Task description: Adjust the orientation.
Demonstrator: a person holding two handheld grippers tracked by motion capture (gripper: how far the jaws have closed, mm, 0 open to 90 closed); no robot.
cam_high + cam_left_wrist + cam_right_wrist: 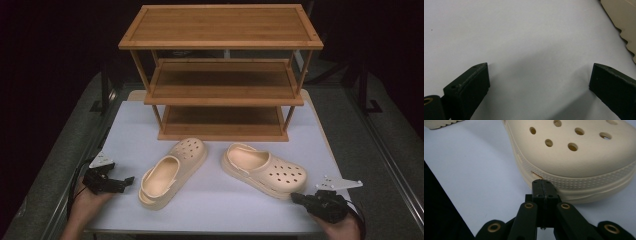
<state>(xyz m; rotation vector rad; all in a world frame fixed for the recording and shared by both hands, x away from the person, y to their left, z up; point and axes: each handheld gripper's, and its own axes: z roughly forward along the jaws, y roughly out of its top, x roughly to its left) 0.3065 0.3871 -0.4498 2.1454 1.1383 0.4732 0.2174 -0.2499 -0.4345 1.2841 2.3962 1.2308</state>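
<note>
Two cream clogs lie on the white table. The left clog points its toe away toward the rack; the right clog points its toe to the near right. My left gripper rests at the table's left edge, open, with bare table between its jaws; a clog's sole edge shows at the top right of the left gripper view. My right gripper sits by the right clog's toe. Its jaws are shut together with nothing between them, the tips right at the clog's toe rim.
A three-tier wooden shoe rack stands at the back of the table, all shelves bare. The table's near edge runs just in front of both hands. Dark floor surrounds the table.
</note>
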